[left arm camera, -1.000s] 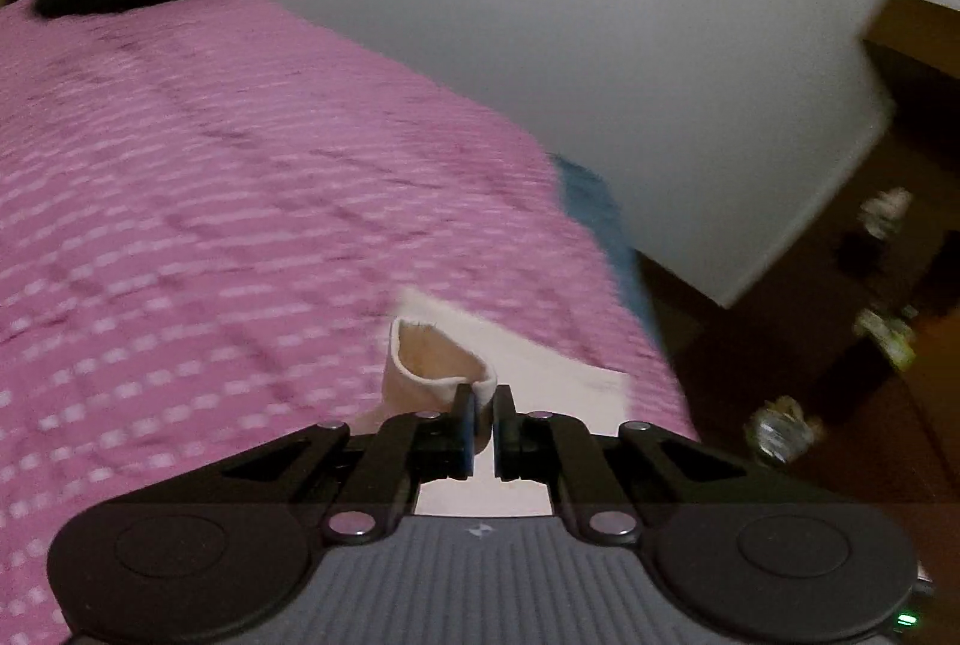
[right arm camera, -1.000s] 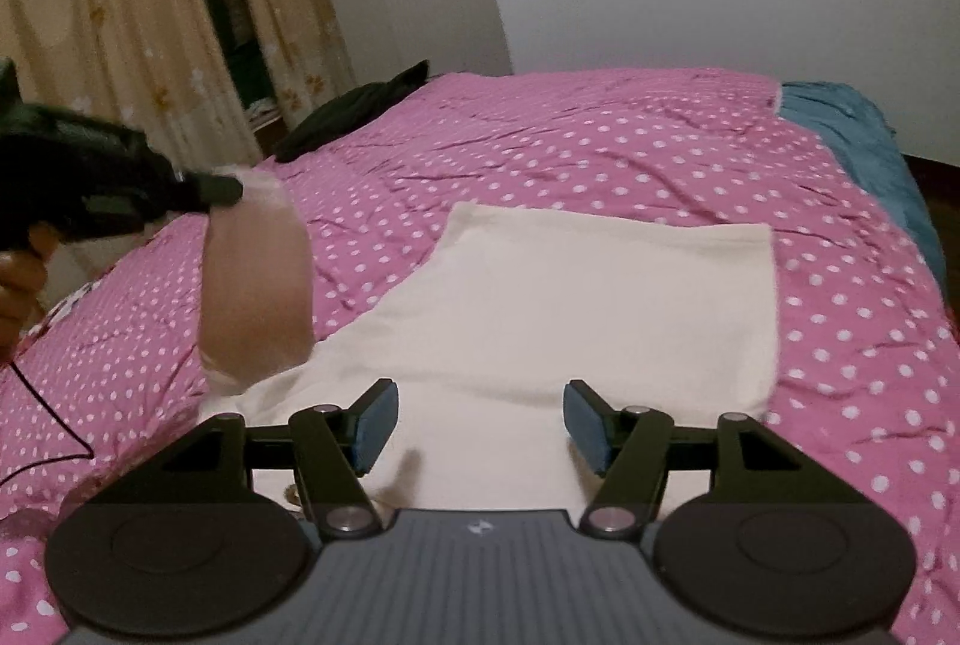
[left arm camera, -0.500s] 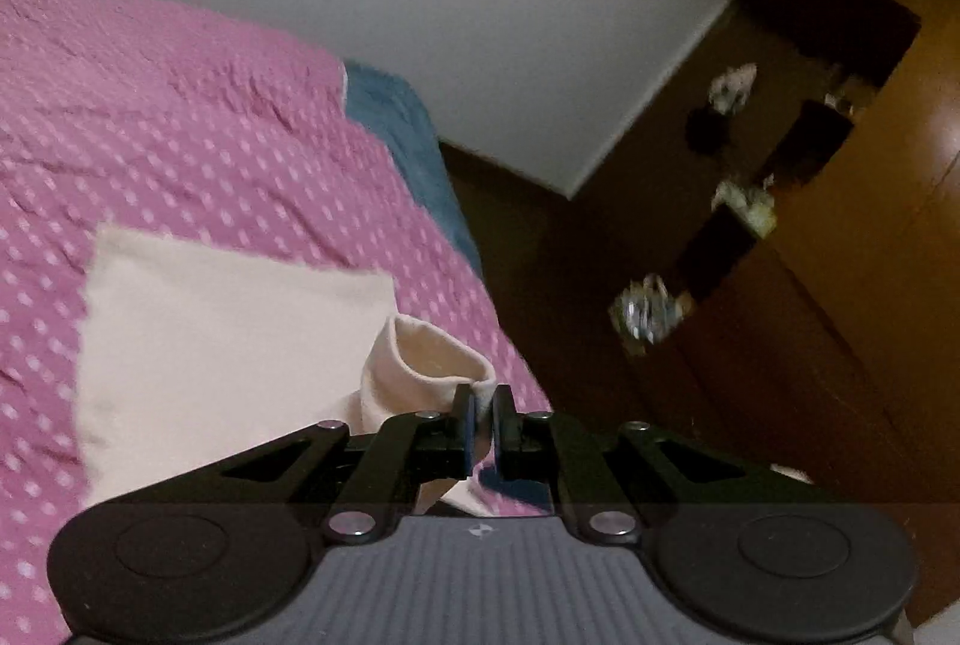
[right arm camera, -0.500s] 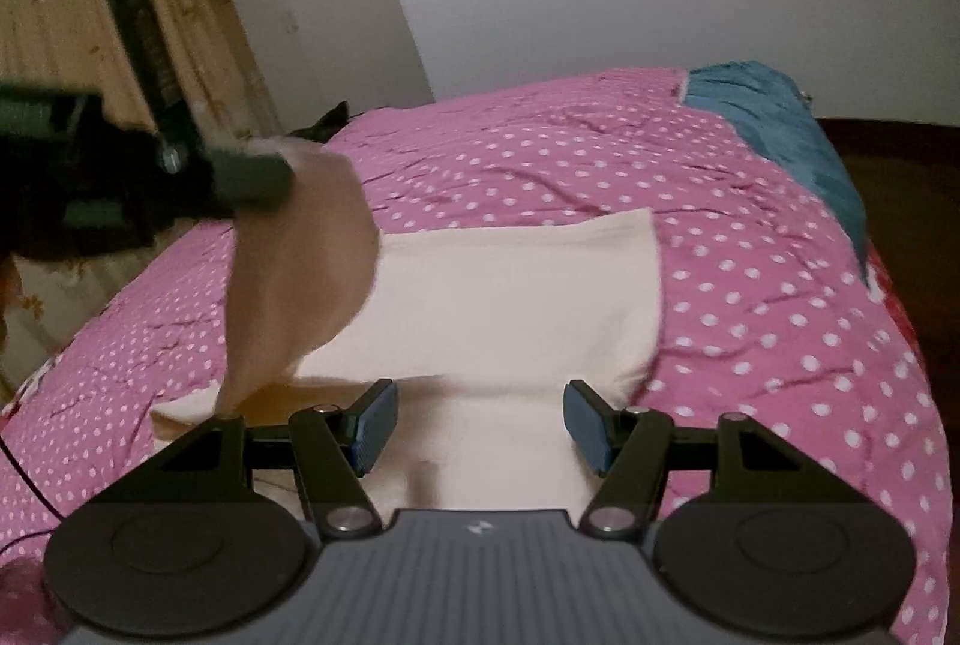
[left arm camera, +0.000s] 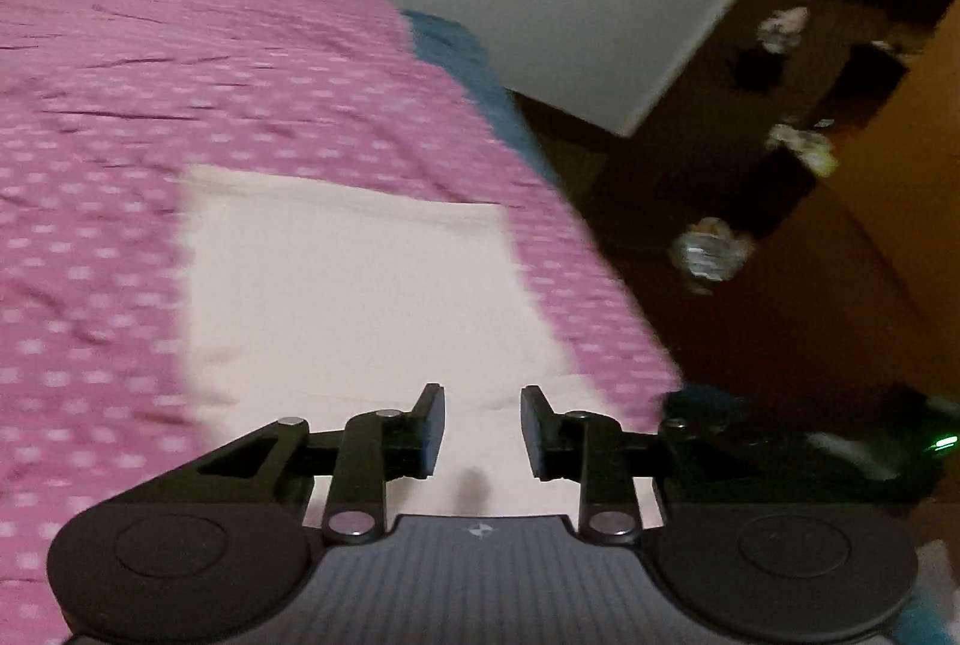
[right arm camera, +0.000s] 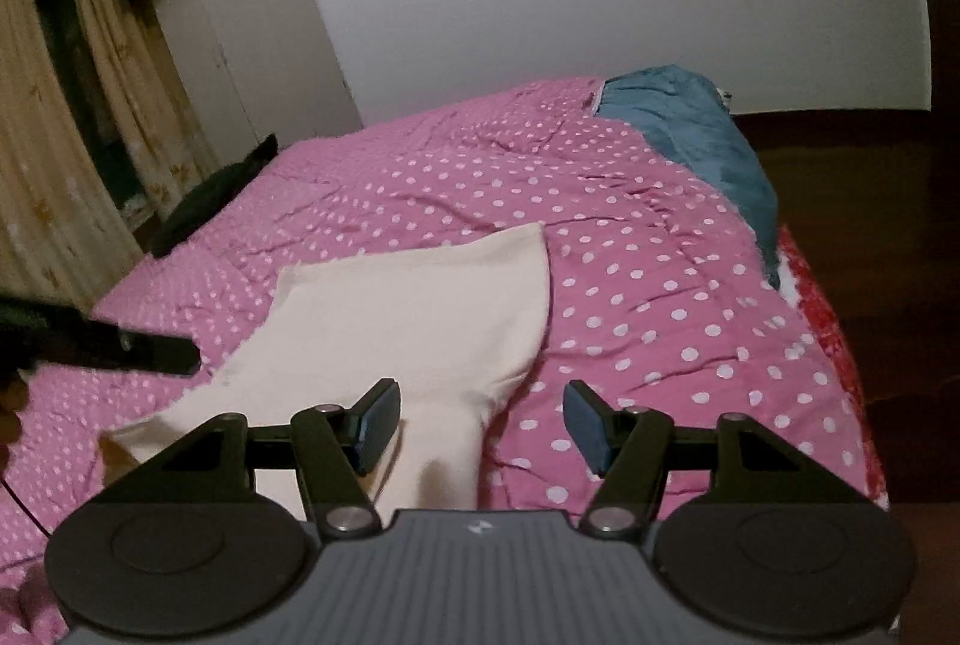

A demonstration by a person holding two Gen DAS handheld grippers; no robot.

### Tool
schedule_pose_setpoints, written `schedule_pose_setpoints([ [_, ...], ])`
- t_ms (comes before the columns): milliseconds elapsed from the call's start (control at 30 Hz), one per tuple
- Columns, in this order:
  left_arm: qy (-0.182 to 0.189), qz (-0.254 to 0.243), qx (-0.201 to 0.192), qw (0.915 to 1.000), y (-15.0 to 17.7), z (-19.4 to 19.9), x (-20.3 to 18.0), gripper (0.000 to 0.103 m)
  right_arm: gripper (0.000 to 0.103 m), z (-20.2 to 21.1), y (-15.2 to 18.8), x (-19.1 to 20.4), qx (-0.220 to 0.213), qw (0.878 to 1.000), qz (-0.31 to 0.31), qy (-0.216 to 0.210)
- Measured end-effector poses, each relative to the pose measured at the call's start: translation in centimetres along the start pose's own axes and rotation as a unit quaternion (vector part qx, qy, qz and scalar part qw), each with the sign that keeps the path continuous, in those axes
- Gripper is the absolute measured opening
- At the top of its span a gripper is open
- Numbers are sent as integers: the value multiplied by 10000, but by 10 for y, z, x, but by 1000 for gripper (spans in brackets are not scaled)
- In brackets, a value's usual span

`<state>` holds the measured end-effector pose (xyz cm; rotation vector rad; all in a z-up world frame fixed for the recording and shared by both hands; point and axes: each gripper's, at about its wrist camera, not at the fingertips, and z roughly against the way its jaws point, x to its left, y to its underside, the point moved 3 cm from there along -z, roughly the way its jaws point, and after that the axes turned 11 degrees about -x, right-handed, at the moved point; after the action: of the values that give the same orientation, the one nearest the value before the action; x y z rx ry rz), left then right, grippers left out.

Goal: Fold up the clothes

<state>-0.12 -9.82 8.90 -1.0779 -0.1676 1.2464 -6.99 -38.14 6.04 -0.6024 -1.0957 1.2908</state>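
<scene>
Fingers of the left gripper stood apart with nothing between them, hanging just above the near end of the cream garment. The right gripper was likewise spread and empty, its left finger over the garment's near part and its right finger over bare bedspread. In the right wrist view the left gripper showed as a dark bar at the left edge, beside the cloth.

The garment lay on the pink dotted bedspread, near the bed's right side. Its far end looked flat and square, while the near end narrowed into a raised, rumpled part just ahead of the right gripper, with an uneven flap trailing to the left.

That loose near end seemed the main risk: a pinch taken there could catch only the top layer, so a fold might drag the cloth askew or bunch it. The soft quilted bedspread could also be nipped along with the fabric. Blur in the left wrist view left the layers there unclear. Beyond lay a blue cloth at the bed's far corner.
</scene>
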Motion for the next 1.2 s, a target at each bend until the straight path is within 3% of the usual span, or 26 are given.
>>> schedule_pose_setpoints([
  [267,-423,-158,161,9989,24,21,37,30,44,-17,7,22,322,9981,64,-513],
  [467,-438,-324,214,9983,33,30,47,34,24,-32,17,33,546,9965,273,-567],
  [533,-470,-280,245,9982,36,33,53,36,10,-30,16,35,499,9969,343,-507],
  [633,-459,-312,188,9983,31,38,52,35,4,-27,14,37,425,9972,459,-420],
  [833,-279,-456,-21,9986,14,31,36,35,4,-21,2,46,172,9953,908,-277],
  [1067,-558,-495,214,9970,14,-5,43,34,4,-30,7,41,305,9945,998,-68],
  [1200,-645,-432,215,9968,14,-1,51,35,7,-29,3,35,234,9949,976,65],
])
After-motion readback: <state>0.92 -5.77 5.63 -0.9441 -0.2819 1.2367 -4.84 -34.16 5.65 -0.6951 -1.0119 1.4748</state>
